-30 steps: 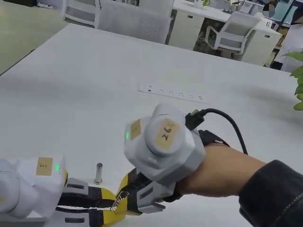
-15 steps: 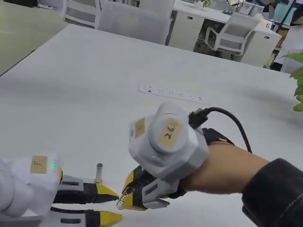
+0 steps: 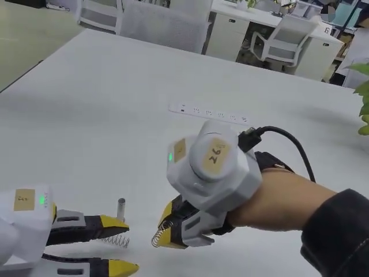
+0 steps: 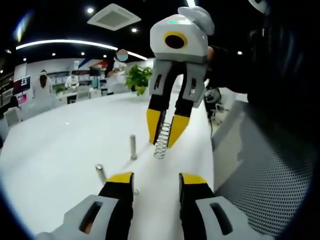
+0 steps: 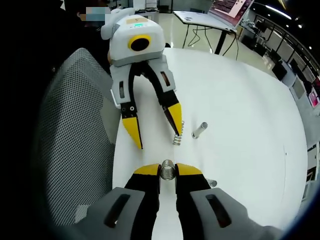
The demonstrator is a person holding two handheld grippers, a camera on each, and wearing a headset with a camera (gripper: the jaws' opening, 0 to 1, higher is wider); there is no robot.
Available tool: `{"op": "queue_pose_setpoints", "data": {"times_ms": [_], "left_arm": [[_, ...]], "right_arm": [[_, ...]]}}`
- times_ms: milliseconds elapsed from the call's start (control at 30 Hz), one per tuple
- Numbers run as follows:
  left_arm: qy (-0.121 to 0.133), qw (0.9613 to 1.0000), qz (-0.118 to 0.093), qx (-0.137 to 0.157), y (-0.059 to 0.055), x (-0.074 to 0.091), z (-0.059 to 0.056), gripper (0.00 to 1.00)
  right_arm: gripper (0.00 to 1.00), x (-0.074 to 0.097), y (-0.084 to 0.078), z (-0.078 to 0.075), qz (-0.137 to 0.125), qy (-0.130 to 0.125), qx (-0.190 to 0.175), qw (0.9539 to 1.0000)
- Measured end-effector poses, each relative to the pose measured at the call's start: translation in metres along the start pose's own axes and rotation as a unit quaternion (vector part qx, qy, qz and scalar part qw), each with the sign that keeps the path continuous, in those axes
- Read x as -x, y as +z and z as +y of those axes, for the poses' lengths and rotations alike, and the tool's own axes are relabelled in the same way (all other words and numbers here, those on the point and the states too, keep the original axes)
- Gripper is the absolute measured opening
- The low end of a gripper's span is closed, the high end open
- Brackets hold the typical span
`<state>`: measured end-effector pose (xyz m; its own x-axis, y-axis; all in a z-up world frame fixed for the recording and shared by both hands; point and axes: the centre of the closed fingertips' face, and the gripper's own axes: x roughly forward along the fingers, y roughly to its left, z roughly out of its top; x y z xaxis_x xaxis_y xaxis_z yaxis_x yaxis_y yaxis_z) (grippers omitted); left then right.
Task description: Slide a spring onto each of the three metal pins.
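Nearest the person, the left gripper (image 4: 156,179) lies low over the table (image 3: 115,115) on the near side of the upright pin (image 3: 121,209), its jaws parted and holding nothing. A loose spring (image 3: 117,240) lies between that gripper and the pin, just beside one jaw tip. Whether it touches the tip cannot be told. The pin itself stands bare. The left gripper view has a second pin (image 4: 100,173) close by, also bare, and no spring is seated on either. To the right of the pin, and a little off from it, the right gripper (image 5: 168,172) is clamped on a second spring (image 4: 161,140), which hangs end-down between its yellow tips, clear of the pin top. Well beyond the pin a power strip (image 3: 210,113) lies on the table. Judgement: the task is at its first fitting. The next move calls for the right gripper to bring the open end of its spring squarely over the pin, lower it, and let go only once the coils have caught.
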<state>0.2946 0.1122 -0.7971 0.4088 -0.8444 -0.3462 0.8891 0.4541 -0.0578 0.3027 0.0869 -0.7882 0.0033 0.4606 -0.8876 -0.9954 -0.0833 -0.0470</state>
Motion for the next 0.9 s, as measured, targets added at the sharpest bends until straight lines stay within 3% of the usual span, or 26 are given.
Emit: {"op": "queue_pose_setpoints", "data": {"times_ms": [500,900], "left_arm": [[0.043,0.9988,-0.009,0.024,-0.005,0.019,0.017,0.38],[0.048,0.9984,-0.009,0.029,-0.007,0.020,0.019,0.40]], "right_arm": [[0.08,0.013,-0.012,-0.015,0.005,-0.019,-0.021,0.9996],[0.08,0.024,-0.026,-0.037,0.015,-0.045,-0.038,0.9981]]}}
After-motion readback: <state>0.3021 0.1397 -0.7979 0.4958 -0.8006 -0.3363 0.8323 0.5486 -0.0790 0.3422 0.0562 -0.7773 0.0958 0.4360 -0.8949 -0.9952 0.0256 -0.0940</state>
